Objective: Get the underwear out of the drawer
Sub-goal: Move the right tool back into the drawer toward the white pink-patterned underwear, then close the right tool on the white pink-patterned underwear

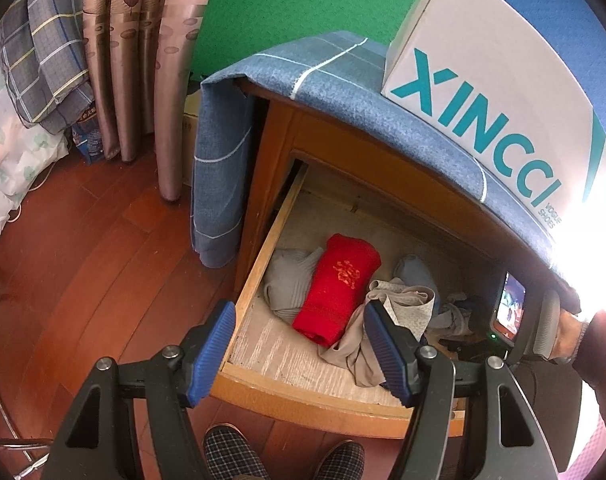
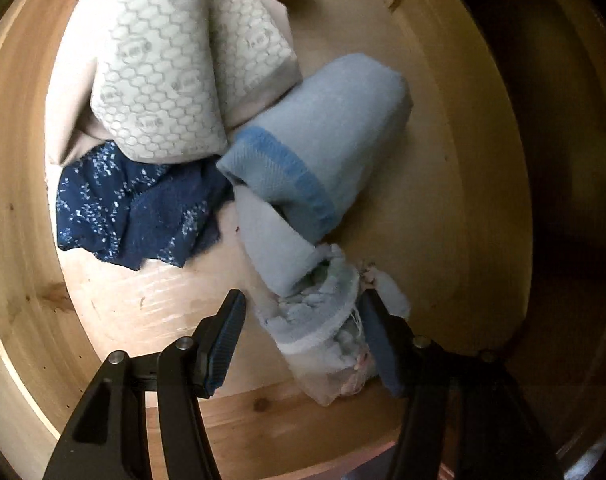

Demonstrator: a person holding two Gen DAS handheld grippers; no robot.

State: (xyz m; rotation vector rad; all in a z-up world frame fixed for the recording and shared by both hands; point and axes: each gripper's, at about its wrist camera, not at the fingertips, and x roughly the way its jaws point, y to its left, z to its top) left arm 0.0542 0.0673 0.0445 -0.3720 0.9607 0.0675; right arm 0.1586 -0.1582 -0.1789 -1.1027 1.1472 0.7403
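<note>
The wooden drawer [image 1: 255,264] stands pulled out, with several rolled and crumpled garments in it. My left gripper [image 1: 299,312] hangs open above its front left corner, holding nothing. In the right wrist view my right gripper [image 2: 303,300] points down into the drawer [image 2: 19,200], open. A frayed pale blue piece of underwear [image 2: 319,312] lies between its fingers; the right finger [image 2: 377,332] is against the cloth, the left one apart from it. Behind lie a light blue roll [image 2: 323,140], a dark blue speckled piece [image 2: 135,208] and beige underwear with a honeycomb waistband [image 2: 163,72].
A red roll [image 1: 339,284] and a grey folded piece [image 1: 287,284] lie at the drawer's left. A blue cloth [image 1: 343,80] and a white shoe box [image 1: 495,80] sit on the cabinet. Curtains [image 1: 143,60] hang at left; slippered feet [image 1: 287,456] stand on the wooden floor.
</note>
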